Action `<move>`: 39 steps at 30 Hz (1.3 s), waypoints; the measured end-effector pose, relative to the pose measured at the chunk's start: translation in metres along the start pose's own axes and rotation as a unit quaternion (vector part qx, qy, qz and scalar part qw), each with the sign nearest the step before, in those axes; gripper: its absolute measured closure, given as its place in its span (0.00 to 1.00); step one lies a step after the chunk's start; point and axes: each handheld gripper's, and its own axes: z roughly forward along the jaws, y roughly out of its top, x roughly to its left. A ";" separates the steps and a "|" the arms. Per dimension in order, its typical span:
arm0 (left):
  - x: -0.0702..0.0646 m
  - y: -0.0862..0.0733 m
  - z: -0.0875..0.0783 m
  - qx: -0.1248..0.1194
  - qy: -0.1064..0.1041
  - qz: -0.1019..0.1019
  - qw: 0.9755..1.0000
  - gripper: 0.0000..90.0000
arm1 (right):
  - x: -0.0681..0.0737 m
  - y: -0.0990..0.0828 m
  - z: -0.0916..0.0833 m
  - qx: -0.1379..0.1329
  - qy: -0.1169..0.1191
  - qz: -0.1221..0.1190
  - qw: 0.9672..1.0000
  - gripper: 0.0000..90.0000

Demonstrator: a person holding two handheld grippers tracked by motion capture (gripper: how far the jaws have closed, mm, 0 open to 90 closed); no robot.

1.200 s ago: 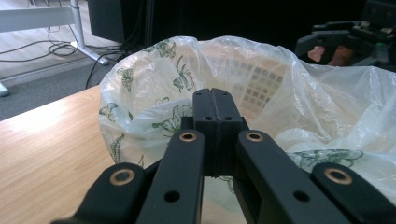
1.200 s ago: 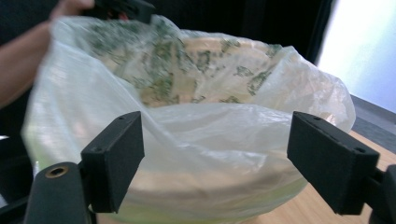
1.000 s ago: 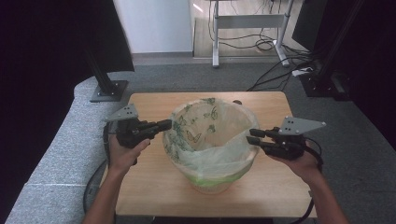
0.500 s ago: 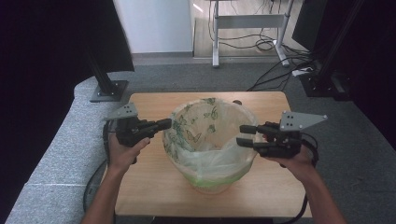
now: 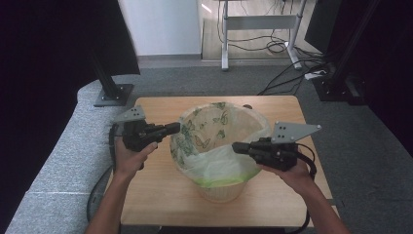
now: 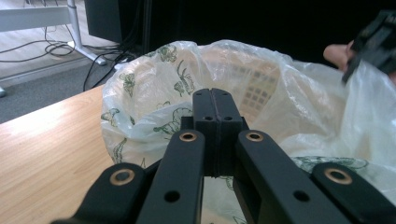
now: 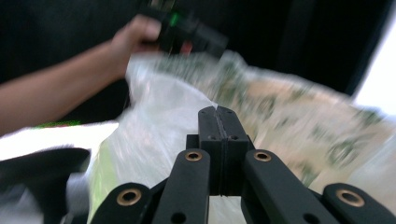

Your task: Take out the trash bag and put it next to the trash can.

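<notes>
Two hand-held grippers flank a bag-lined basket on a wooden table.

The table [image 5: 160, 195] fills the middle of the high view, and the basket [image 5: 221, 187] sits at its centre, lined with a clear plastic bag [image 5: 214, 156] printed with green butterflies, its edge folded over the rim. The left gripper [image 5: 171, 129] sits left of centre, its tips at the bag's left edge; in the left gripper view its jaws are pressed together with nothing visible between them. The right gripper [image 5: 237, 147] sits right of centre over the bag's right side, jaws likewise closed together in its own blurred view.
</notes>
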 end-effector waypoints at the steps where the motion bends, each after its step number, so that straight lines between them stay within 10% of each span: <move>1: 0.000 0.000 0.000 0.000 0.000 0.000 1.000 1.00 | 0.000 0.000 0.000 0.000 0.000 0.000 1.000 0.99; 14: 0.000 0.007 0.003 0.005 -0.004 0.000 1.000 1.00 | -0.004 0.020 0.014 -0.010 -0.031 -0.012 0.999 0.97; 20: 0.006 0.002 0.000 0.003 0.000 -0.007 1.000 1.00 | -0.011 0.005 -0.007 -0.012 -0.027 -0.003 1.000 0.58; 26: 0.014 0.001 0.002 0.001 0.002 -0.018 1.000 1.00 | -0.037 -0.014 -0.051 -0.023 -0.061 0.033 0.997 0.40; 35: 0.020 0.002 0.008 0.003 0.002 -0.020 1.000 1.00 | -0.078 -0.048 -0.052 0.005 -0.104 0.085 0.991 0.35; 39: 0.020 0.003 0.007 0.002 0.001 -0.018 1.000 1.00 | -0.086 -0.052 -0.043 0.026 -0.104 0.099 0.989 0.48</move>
